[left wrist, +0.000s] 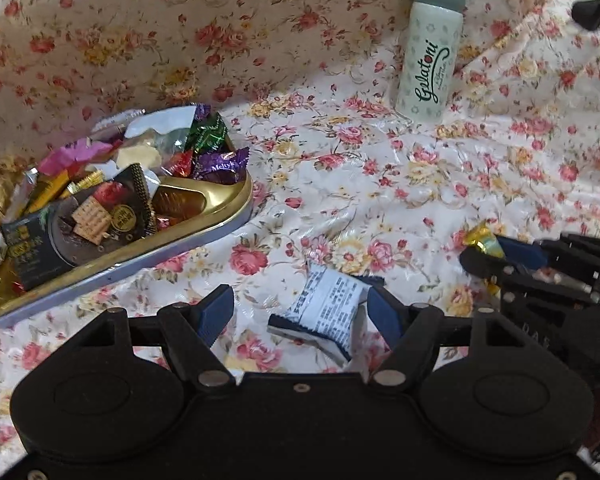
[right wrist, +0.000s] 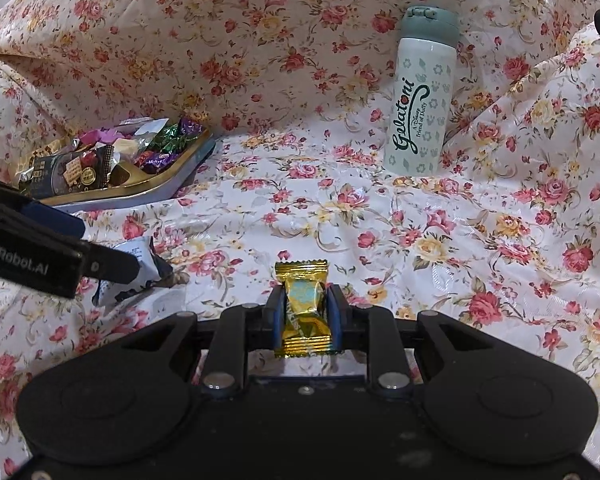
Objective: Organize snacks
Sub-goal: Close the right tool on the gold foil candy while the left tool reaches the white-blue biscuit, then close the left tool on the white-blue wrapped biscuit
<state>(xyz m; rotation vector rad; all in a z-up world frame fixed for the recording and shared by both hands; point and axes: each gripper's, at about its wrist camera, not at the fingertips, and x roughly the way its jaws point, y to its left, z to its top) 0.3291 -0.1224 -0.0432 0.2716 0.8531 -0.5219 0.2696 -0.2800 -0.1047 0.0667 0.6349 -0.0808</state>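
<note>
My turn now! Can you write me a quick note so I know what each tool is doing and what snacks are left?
Left tool: open, with the white packet lying on the cloth between its pads, not gripped.
Right tool: shut on a gold candy.
Tray: on the left, already piled with snacks.
Bottle: upright at the back.
Done: most snacks in the tray.
Left: put the candy in the tray, then grab the packet and add it.

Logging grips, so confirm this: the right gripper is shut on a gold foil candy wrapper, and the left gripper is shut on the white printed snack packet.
Wrong about the left gripper: in the left wrist view its jaws stand open around the white printed snack packet. The right gripper is indeed shut on the gold foil candy wrapper.
</note>
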